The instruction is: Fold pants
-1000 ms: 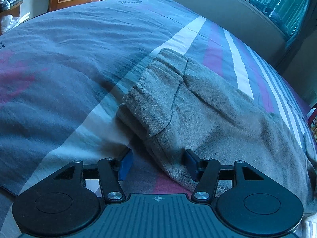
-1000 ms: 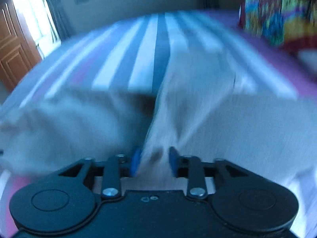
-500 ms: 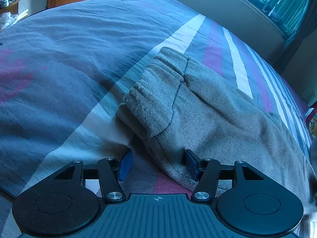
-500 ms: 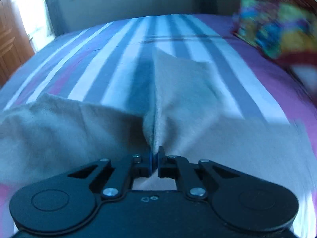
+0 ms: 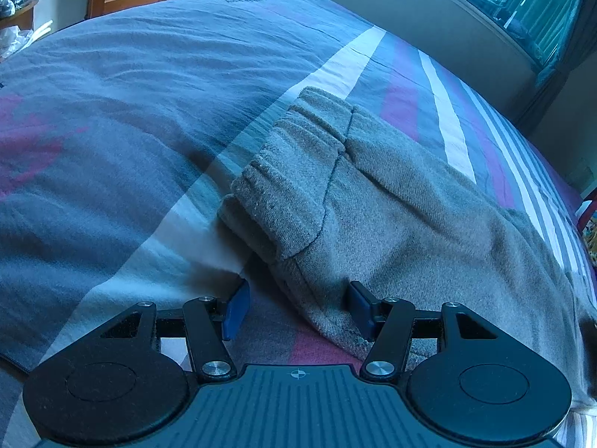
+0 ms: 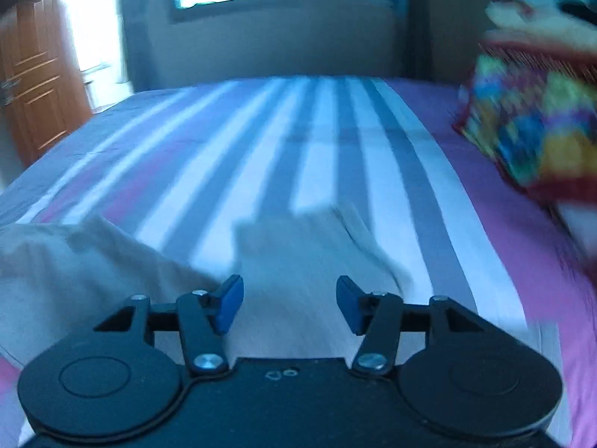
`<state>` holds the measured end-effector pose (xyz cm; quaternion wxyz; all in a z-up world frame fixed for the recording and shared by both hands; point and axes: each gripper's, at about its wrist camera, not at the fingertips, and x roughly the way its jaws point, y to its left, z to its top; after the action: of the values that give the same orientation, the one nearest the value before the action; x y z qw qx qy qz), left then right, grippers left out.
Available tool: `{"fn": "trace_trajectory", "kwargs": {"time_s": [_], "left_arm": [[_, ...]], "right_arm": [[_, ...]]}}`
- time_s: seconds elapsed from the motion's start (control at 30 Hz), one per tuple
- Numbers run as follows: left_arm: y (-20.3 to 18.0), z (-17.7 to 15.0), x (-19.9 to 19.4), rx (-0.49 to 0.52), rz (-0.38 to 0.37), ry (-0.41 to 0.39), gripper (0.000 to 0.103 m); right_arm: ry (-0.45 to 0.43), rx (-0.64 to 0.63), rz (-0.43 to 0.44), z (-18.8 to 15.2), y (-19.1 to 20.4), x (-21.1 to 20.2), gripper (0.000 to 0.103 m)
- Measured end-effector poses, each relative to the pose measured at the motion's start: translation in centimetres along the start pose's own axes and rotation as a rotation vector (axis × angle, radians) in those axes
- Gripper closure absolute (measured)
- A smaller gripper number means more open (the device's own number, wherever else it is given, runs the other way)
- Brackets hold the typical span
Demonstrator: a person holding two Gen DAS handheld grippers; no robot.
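Left wrist: left gripper [image 5: 296, 308] gapes over pants [image 5: 391, 224] hem, grabbing nothing; scoop both layers.
Right gripper [image 6: 289, 304]: wide, empty; view's blurry, so slow down.

Gray fleece pants [image 5: 391, 216] lie flat on striped bed, ribbed waistband nr left side, legs spread.

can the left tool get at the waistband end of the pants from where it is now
Probably yes: the left tool is open, the pants edge already lies between its fingers, and nothing covers the waistband just ahead.
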<state>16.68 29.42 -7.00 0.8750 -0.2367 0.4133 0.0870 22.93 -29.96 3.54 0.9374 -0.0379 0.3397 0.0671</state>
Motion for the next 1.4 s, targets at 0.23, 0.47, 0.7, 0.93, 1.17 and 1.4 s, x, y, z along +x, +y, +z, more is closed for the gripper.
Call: {"fn": "trace_trajectory", "kwargs": {"time_s": [0.23,0.47,0.7,0.93,1.17,1.4], "left_arm": [[0.2,-0.2,-0.1,-0.007,-0.010,-0.006,0.045],[0.2,-0.2,-0.1,0.001,-0.020,-0.003,0.045],[0.3,-0.3,-0.1,0.003,-0.020,-0.008,0.045],[0.1,0.0,0.0,0.008,-0.010,0.004,0.045],[0.0,-0.1,0.1,0.008,-0.007,-0.001,0.045],[0.2,0.0,0.2,0.003,-0.015,0.006,0.045]], "right_arm": [[0.198,-0.262,-0.061,0.4,5.2,7.2,0.048],[0.098,-0.171,-0.144,0.1,1.8,6.1,0.099],[-0.179,0.449,-0.183,-5.7,-9.7,-6.8,0.099],[-0.116,0.820,-0.097,-17.8,-15.7,-6.3,0.089],[-0.207,1.061,-0.073,-21.1,-19.3,-7.5,0.080],[-0.236,1.054,-0.097,-19.6,-20.6,-7.1,0.099]]}}
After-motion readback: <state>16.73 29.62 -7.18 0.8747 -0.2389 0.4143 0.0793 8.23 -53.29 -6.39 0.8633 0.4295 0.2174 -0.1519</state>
